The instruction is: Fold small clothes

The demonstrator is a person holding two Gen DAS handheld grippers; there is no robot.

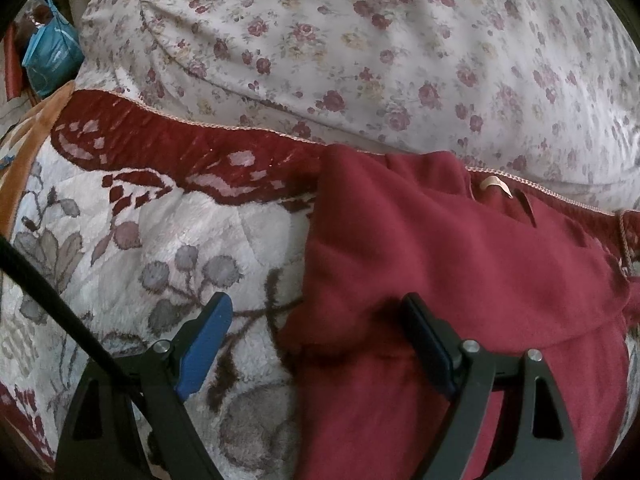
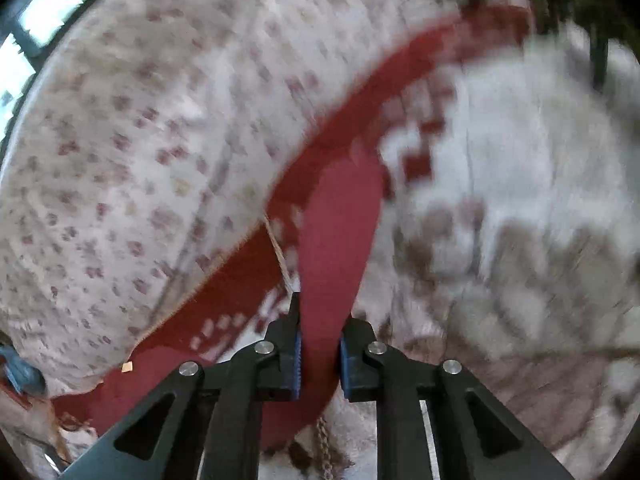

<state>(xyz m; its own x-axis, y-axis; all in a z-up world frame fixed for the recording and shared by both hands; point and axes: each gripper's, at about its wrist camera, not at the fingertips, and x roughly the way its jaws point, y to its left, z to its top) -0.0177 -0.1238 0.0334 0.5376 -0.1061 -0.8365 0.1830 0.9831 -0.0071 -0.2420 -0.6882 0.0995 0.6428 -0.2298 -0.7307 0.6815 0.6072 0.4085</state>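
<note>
Left wrist view: sharp, soft even daylight, no glare. Colours muted, slightly dim toward lower corners. Faint shadow under the left tool (image 1: 320,344) on the red garment (image 1: 440,260). Fisheye bending strong at edges w/ black vignette in corners.

Right wrist view: heavy motion blur over floral sheet (image 2: 140,160) & fleece blanket (image 2: 500,180); only right tool (image 2: 320,360) crisp. Blown-out bright window (image 2: 16,60) at left edge.
</note>
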